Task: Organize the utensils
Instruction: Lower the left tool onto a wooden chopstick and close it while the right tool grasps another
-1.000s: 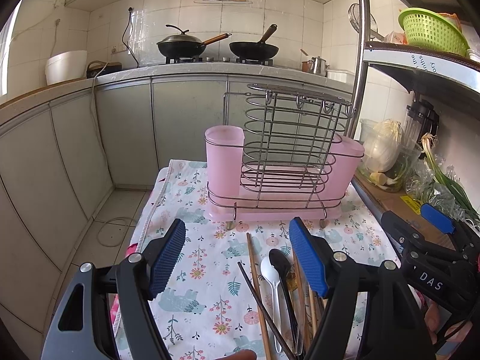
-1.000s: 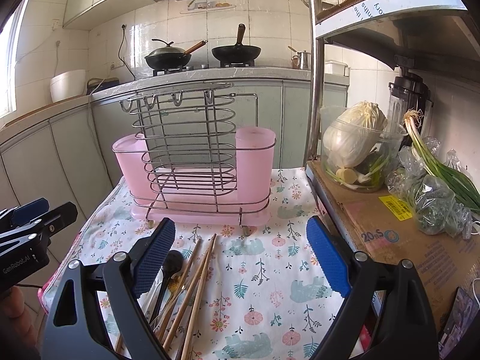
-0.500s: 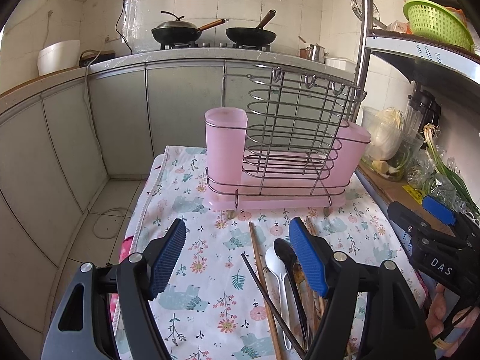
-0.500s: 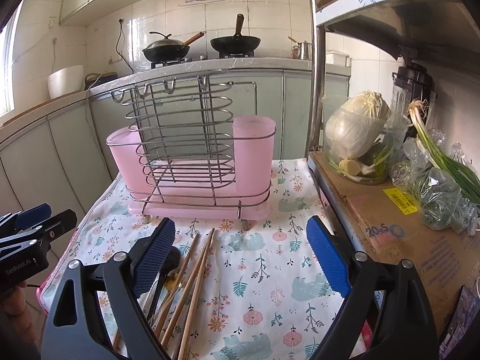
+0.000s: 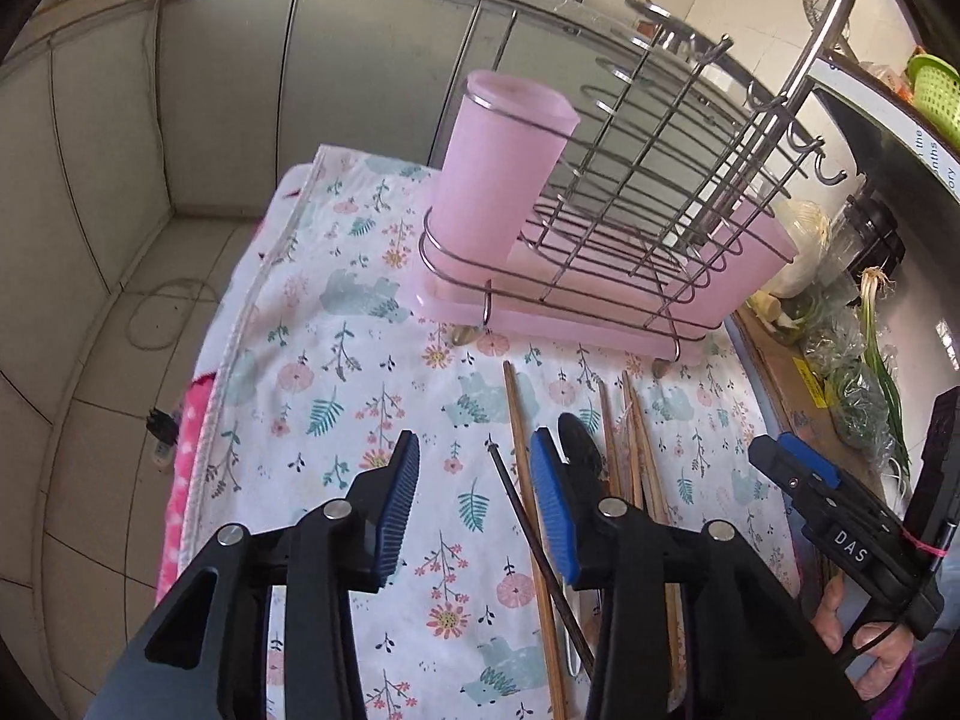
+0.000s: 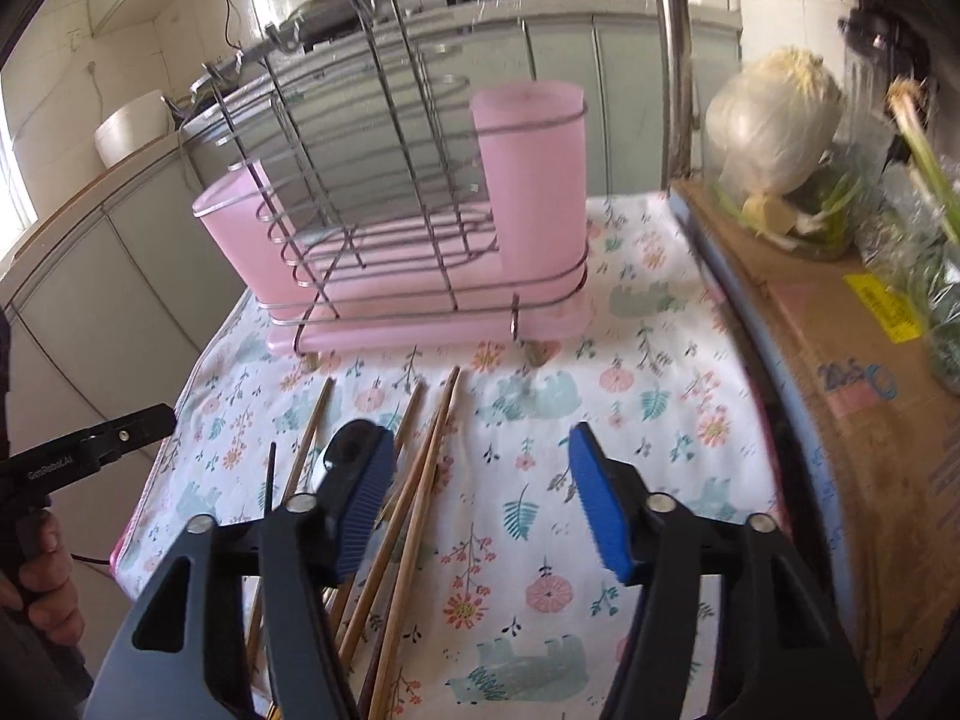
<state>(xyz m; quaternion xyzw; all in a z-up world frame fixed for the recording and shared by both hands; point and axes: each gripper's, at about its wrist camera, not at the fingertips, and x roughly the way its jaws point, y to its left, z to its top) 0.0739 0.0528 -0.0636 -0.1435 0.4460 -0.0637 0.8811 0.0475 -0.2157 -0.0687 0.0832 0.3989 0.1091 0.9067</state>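
Observation:
Several wooden chopsticks [image 5: 521, 450] [image 6: 420, 468], a thin black chopstick [image 5: 528, 522], a black spoon [image 5: 576, 438] [image 6: 351, 438] and a white spoon [image 6: 327, 463] lie on the floral cloth [image 5: 336, 360]. Behind them stands a wire utensil rack [image 5: 630, 228] [image 6: 372, 222] with a pink cup [image 5: 498, 162] [image 6: 531, 180] at each end. My left gripper [image 5: 474, 504] hovers just left of the pile, its jaws closing with only cloth between them. My right gripper [image 6: 480, 498] hovers just right of the pile, its jaws closing too, with nothing between them.
A cardboard box [image 6: 840, 372] borders the cloth on the right, bearing a tub with a cabbage [image 6: 774, 120] and bagged green onions [image 5: 876, 360]. A metal shelf pole [image 6: 672, 60] rises behind it. The table's left edge [image 5: 204, 420] drops to the tiled floor.
Both grippers have tipped down and come closer to the utensils on the cloth. Both pairs of jaws have narrowed from wide open. Nothing was taken hold of.

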